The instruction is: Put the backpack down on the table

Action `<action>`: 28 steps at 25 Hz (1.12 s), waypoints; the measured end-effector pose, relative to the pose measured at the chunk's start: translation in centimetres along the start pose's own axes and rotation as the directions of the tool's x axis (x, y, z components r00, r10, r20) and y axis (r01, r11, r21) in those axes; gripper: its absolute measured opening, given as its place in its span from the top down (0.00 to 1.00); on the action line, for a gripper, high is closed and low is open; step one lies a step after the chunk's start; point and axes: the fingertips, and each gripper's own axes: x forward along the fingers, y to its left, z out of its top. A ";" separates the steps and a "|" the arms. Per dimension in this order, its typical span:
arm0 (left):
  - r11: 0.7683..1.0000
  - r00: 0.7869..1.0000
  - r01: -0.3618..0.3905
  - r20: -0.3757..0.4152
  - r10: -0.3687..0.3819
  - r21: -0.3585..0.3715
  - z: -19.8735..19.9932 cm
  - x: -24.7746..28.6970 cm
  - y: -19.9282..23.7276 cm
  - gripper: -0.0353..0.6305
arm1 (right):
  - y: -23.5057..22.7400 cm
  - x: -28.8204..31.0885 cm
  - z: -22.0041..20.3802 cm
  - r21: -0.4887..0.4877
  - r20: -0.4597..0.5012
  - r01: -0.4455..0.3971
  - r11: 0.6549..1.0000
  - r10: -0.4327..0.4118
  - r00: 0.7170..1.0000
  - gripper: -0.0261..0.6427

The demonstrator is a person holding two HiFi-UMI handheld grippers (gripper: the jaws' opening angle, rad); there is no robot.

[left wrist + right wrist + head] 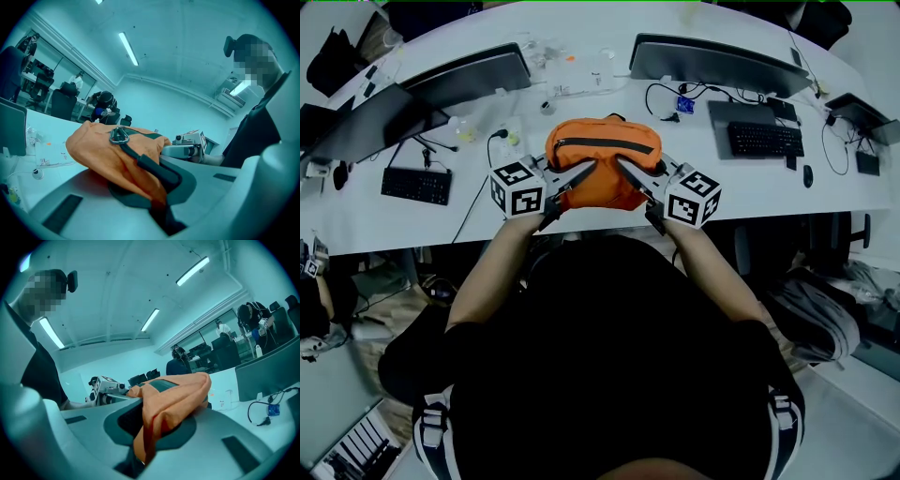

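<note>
**A:** Fingers (225, 187), left gripper (584, 173): closed tight on a fold of orange fabric, with a dark strap (157, 169) caught in the pinch. Fingers, right gripper (628, 173): closed the same way on a fold at the opposite side.

**B:** Next entry, backpack (602, 159): orange, soft, slung between both grippers. It sits over the worktop (609, 223) close to the front edge, with the left keyboard (416, 185) and right keyboard (766, 140) well apart on either side. Base touching the surface or not: cannot tell.

**A:** Hazards, in order of likelihood?

**B:** One, slip. Each hold is only a thin pinch of loose cloth, so the bag's weight could pull a fold free early and drop it unevenly.

Two, fall. It is so close to the front edge that a limp bag may slump toward the person and slide off once released.

Three, snag. The strap and its metal clip (119, 136) lie right at the left fingers, so opening and pulling back could drag the bag along.

Four, collision. If it is set down too far in, it pushes into the small items (551, 105) and the cable (661, 94) behind it.
</note>
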 end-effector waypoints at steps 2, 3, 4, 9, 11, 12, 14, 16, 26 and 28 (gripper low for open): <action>1.000 1.000 0.007 -0.008 -0.007 -0.003 0.0 -0.2 0.4 0.90 | -0.1 0.4 -0.1 0.007 0.003 0.005 1.000 -0.005 1.000 0.87; 1.000 1.000 0.010 -0.010 -0.010 -0.004 0.0 -0.3 0.6 0.89 | -0.1 0.6 -0.1 0.009 0.004 0.008 1.000 -0.008 1.000 0.87; 1.000 1.000 0.013 -0.013 -0.013 -0.005 0.0 -0.3 0.7 0.89 | -0.2 0.7 -0.1 0.010 0.005 0.011 1.000 -0.011 1.000 0.87; 0.999 0.999 0.034 -0.023 -0.034 -0.002 0.3 -0.5 1.7 0.90 | -0.7 1.7 0.2 0.014 0.011 0.026 1.000 -0.026 1.000 0.87; 0.999 0.999 0.041 -0.029 -0.041 -0.003 0.5 -0.7 2.1 0.90 | -0.8 2.1 0.3 0.015 0.012 0.031 0.999 -0.032 0.999 0.87; 0.999 0.999 0.043 -0.031 -0.043 -0.005 0.5 -0.7 2.3 0.90 | -0.9 2.2 0.3 0.016 0.013 0.034 0.999 -0.034 0.999 0.87; 0.999 0.998 0.048 -0.034 -0.048 -0.008 0.5 -0.7 2.6 0.90 | -1.0 2.5 0.3 0.019 0.013 0.038 0.999 -0.038 0.999 0.87; 0.998 0.998 0.054 -0.037 -0.055 -0.009 0.5 -0.6 2.8 0.90 | -1.2 2.5 0.3 0.020 0.014 0.044 0.999 -0.044 0.999 0.87; 0.997 0.995 0.075 -0.066 -0.075 -0.005 0.2 0.1 4.1 0.90 | -2.4 3.0 -0.1 0.041 0.012 0.061 0.997 -0.061 0.998 0.87; 0.997 0.994 0.078 -0.071 -0.079 -0.011 0.1 0.3 4.4 0.90 | -2.8 3.1 -0.2 0.046 0.008 0.066 0.997 -0.067 0.998 0.87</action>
